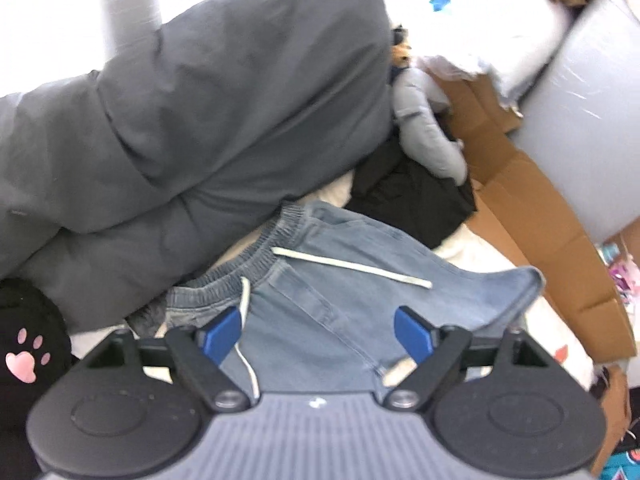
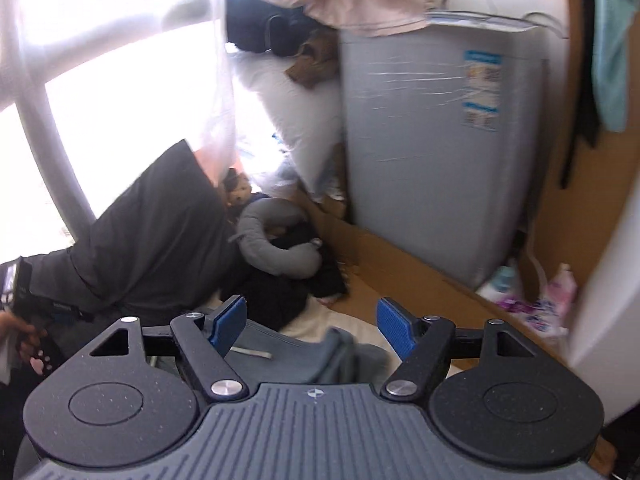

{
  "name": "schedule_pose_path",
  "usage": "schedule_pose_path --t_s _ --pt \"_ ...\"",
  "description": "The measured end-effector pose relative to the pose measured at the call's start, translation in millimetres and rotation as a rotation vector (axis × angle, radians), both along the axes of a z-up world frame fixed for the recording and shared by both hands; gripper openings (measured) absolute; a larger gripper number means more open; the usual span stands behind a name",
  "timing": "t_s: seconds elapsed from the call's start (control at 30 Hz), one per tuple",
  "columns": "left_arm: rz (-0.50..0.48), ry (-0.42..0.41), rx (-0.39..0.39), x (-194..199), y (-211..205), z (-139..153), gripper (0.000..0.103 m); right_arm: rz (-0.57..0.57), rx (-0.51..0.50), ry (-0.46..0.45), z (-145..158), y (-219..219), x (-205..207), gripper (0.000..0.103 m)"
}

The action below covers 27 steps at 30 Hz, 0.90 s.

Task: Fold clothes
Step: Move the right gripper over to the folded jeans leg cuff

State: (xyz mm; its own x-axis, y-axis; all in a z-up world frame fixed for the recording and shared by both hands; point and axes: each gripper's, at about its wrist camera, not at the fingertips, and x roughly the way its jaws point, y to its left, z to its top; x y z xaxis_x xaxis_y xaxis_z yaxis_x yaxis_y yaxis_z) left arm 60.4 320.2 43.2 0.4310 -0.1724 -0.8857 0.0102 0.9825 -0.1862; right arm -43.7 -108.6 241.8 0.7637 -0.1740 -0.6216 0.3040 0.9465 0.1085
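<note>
Both the left gripper [image 1: 320,332] and right gripper [image 2: 311,326] hang released and empty above the denim shorts [image 1: 340,280], waistband at ten o'clock, apparently laid flat for folding.

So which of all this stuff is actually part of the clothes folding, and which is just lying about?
Part of the job:
- light blue denim shorts
- left gripper, jaws open
- right gripper, jaws open

Just lying about:
- grey pillow
- grey neck pillow
- cardboard
- black garment
</note>
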Motion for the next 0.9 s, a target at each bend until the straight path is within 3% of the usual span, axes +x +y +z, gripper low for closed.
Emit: schedule_pose_path --t_s 0.23,0.3,0.37,0.63,0.9 --pt "-0.044 -0.013 -0.025 -11.5 -17.0 33.1 0.086 -0.109 -0.007 0.0 17.2 -34.0 -89.7 0.078" --pt "-0.075 -0.035 0.005 -13.1 -27.2 40.8 0.089 -0.149 0.01 -0.002 13.6 -42.3 -111.7 0.078" --pt "-0.133 -0.042 0.09 -13.3 -43.2 43.9 0.088 -0.198 0.051 -0.019 5.3 -51.3 -129.5 0.078" --pt "-0.203 -0.01 0.083 -4.0 -86.1 54.2 0.088 -0.263 0.124 -0.016 -47.9 -78.9 -175.2 0.078" --pt "-0.158 -0.03 0.028 24.6 -130.1 71.1 0.089 -0.32 0.153 -0.034 -113.3 -113.6 -179.6 0.078"
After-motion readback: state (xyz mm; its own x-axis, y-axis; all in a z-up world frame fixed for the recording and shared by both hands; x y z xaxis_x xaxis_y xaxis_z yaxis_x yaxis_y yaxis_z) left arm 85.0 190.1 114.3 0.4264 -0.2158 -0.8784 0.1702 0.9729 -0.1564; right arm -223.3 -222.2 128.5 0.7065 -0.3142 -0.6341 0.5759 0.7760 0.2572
